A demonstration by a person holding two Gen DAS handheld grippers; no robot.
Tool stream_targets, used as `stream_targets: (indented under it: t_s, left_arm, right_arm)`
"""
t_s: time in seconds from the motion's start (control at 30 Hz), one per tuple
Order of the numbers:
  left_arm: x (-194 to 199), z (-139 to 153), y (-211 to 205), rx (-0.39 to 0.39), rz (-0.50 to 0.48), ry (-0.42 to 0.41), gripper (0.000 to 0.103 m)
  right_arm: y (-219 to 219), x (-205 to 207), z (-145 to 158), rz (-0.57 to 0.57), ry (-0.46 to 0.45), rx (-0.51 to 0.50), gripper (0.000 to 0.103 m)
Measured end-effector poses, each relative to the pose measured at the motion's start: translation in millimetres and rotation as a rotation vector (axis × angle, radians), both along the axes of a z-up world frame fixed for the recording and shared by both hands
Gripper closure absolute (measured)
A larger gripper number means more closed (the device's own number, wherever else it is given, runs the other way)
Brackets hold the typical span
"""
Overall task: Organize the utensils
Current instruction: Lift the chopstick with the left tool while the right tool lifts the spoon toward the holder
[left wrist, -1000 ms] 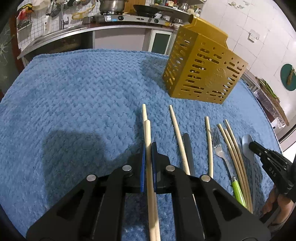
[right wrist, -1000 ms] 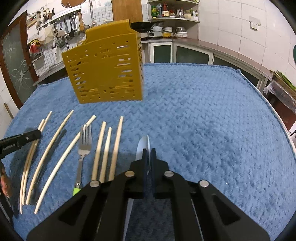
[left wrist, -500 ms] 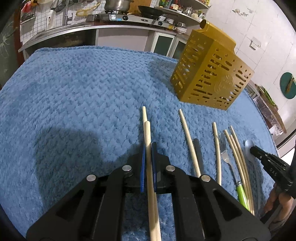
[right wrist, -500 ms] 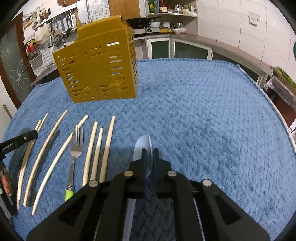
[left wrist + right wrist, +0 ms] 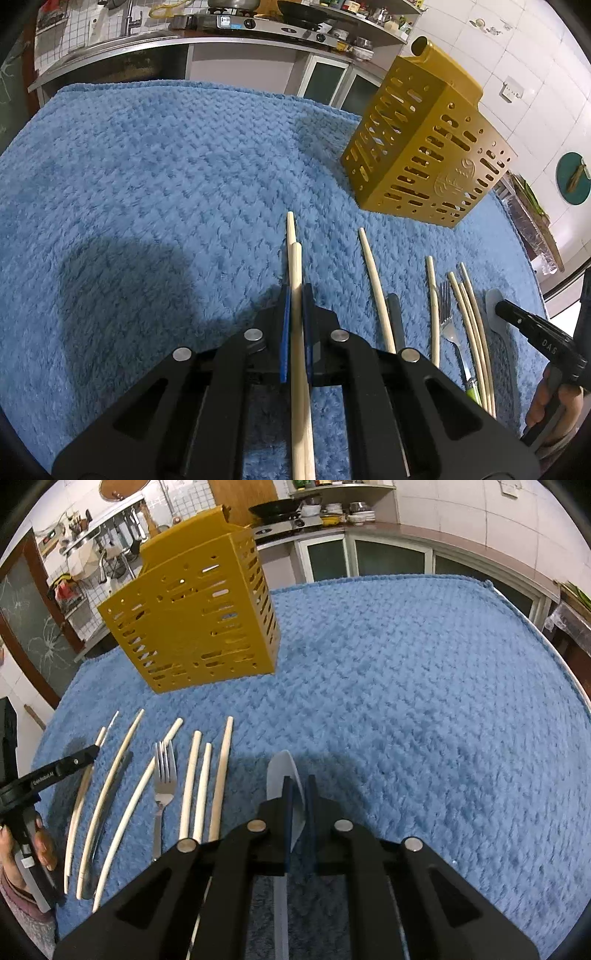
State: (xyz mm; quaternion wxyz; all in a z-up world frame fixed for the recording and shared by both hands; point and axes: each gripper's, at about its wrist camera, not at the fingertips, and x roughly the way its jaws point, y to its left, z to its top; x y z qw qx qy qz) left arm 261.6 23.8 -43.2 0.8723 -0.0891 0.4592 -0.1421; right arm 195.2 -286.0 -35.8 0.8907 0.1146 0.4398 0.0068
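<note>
two wooden chopsticks (image 5: 295,273) clamped between left gripper (image 5: 294,295) pads, tips forward over blue towel (image 5: 147,177). grey spoon (image 5: 282,775) sits between right gripper (image 5: 299,786) pads, held. loose chopsticks (image 5: 201,786), green-handled fork (image 5: 164,779) lie in row on towel between grippers. yellow slotted utensil holder (image 5: 195,616) upright beyond row.
</note>
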Motion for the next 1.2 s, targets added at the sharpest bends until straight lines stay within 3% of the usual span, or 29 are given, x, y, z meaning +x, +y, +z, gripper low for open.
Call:
stream_targets:
  t_s: [0.2,0.73,0.9,1.2]
  left_arm:
    - [-4,4,5,-0.015,0.001,-0.009,0.098]
    - [-25,55,5,-0.063,-0.023,-0.113,0.099]
    - [-31,78,4,-0.109,-0.019,-0.165,0.099]
    - [-49,108,-6,-0.083,-0.039,-0.298,0.099]
  right_arm:
    - [0,-3,-1,0.004,-0.017,-0.004,0.097]
    - [-6,-21,35,-0.029,-0.158,-0.013,0.100]
    - [-7,-29,55,-0.048,-0.244,-0.026,0.100]
    - [2,-49,86,-0.072,-0.438,-0.151,0.100]
